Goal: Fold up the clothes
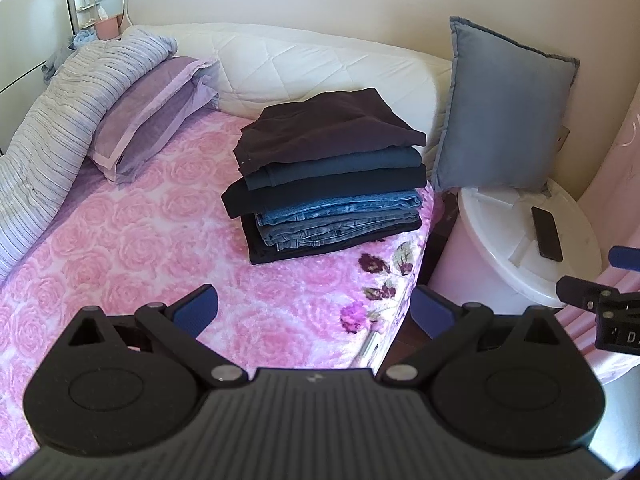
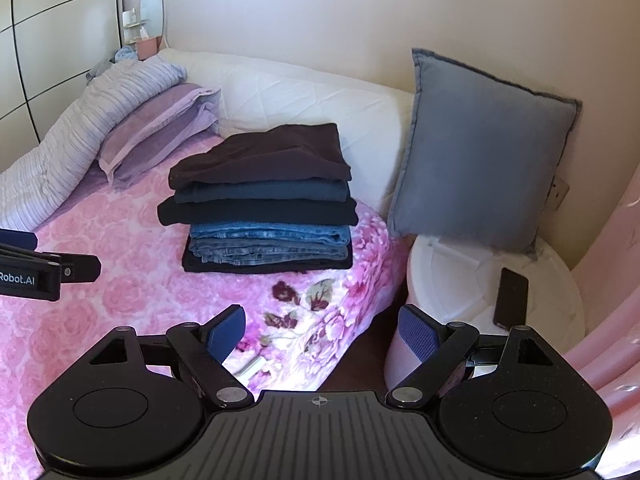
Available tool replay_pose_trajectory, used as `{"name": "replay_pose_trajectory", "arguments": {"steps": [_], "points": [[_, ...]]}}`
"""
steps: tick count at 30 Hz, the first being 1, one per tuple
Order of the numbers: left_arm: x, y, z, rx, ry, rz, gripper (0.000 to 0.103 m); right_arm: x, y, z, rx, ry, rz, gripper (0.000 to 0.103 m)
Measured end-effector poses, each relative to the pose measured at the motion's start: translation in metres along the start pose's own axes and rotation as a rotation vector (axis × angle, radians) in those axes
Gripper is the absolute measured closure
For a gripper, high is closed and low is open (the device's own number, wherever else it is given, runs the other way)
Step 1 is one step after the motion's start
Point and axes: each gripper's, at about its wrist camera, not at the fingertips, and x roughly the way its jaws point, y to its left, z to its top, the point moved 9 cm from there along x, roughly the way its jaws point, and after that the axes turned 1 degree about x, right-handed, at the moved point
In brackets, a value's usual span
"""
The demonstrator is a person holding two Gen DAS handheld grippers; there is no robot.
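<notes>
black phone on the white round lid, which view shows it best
The left wrist view: the flat black phone lies fully visible on the white round lid. In the right wrist view the phone looks narrower, and the right gripper linkage hides its lower end.

soft even daylight, sharp focus, fisheye-curved dark corners

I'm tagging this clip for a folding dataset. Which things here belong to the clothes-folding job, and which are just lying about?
Part of the job:
- stack of folded clothes
- left gripper, open
- right gripper, open

Just lying about:
- blue cushion
- phone on the white tub lid
- purple pillow
- striped duvet
</notes>
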Motion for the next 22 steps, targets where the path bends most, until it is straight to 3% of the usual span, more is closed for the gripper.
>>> {"name": "replay_pose_trajectory", "arguments": {"steps": [19,22], "points": [[0.004,-0.0003,-0.0059,0.014,0.005,0.032,0.002,0.0071,0.0037,0.0021,-0.003,0.005,0.038,0.016],[0.0013,-0.0005,-0.0036,0.009,-0.025,0.035,0.002,0.0075,0.0032,0.003,-0.005,-0.001,0.045,0.016]]}}
